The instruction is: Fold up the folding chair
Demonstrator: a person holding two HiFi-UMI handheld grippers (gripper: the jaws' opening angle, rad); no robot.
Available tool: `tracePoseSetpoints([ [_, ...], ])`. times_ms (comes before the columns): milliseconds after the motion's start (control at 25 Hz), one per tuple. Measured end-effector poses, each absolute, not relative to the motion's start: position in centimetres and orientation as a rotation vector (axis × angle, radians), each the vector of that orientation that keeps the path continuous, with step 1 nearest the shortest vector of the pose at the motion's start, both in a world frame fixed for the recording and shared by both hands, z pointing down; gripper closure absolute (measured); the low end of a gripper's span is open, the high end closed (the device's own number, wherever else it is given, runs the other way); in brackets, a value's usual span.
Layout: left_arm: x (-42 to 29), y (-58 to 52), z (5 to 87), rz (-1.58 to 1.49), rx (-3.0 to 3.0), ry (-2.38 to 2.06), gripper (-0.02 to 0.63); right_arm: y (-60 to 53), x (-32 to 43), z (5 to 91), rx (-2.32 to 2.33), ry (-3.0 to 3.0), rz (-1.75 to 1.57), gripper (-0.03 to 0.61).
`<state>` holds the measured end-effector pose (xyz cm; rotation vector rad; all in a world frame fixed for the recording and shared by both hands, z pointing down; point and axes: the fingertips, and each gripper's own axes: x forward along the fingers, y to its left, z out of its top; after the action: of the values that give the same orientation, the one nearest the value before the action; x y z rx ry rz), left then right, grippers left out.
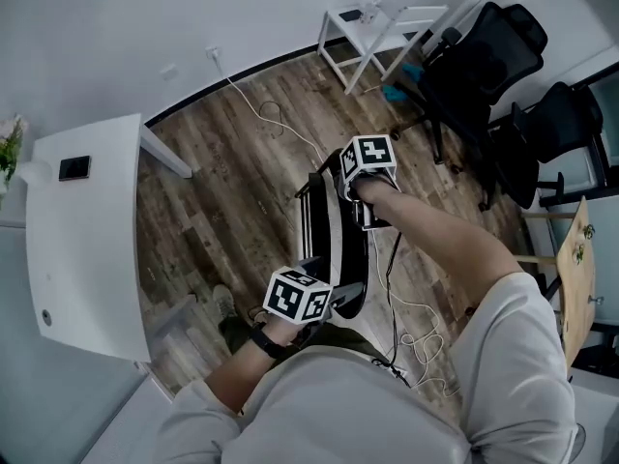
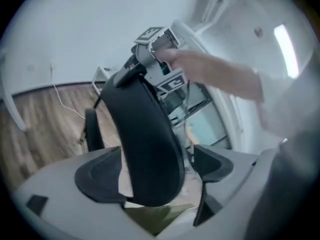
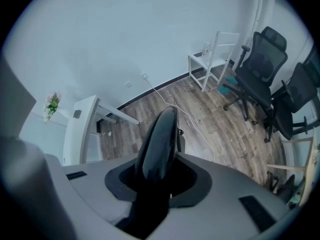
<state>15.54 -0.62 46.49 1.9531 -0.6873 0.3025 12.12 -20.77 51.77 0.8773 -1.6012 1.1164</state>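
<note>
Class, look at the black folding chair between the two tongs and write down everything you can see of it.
The folding chair is black, with smooth, slightly glossy curved panels that look like moulded plastic, on a slim dark frame. It stands upright on the wood-look floor, with its panels close together, nearly folded flat. The right tongs clamp a panel's top edge from above. A panel also passes between the left tongs, but whether they grip it is unclear.

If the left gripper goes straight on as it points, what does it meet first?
The folding chair: its black panel stands between the fingers of the left gripper, so contact would likely come at once.
</note>
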Motion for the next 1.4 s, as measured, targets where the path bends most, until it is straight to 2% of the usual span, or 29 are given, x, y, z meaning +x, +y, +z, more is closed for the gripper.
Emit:
tracePoseSetpoints([
  [80,15.6,-0.6,45.3,0.278,1.954,-0.673,0.172,-20.6,11.0,51.7,0.863,-1.602,1.112,0.456],
  [280,16.0,0.0,48.5,0.467,1.966,-0.78,0.17,-19.7,7.5,51.9,0.857,-1.601,1.088,0.449],
  [440,15.1,-0.2,51.1,0.725,1.996,-0.959,0.167,-19.2,4.5,52.4,0.866,-1.591,1.052,0.453],
  [600,11.8,0.1,51.7,0.791,1.965,-1.047,0.269,-18.6,2.1,52.7,0.877,-1.563,0.993,0.468],
  [720,9.4,0.9,51.6,0.788,1.933,-1.062,0.298,-17.8,0.0,52.5,0.874,-1.549,0.949,0.472],
  [1080,0.1,3.6,50.6,0.739,1.912,-1.087,0.324,-15.1,-8.5,51.2,0.889,-1.552,0.917,0.483],
  [1400,-11.1,6.0,50.0,0.712,1.868,-1.125,0.33,-12.4,-20.1,50.5,0.854,-1.587,0.927,0.483],
])
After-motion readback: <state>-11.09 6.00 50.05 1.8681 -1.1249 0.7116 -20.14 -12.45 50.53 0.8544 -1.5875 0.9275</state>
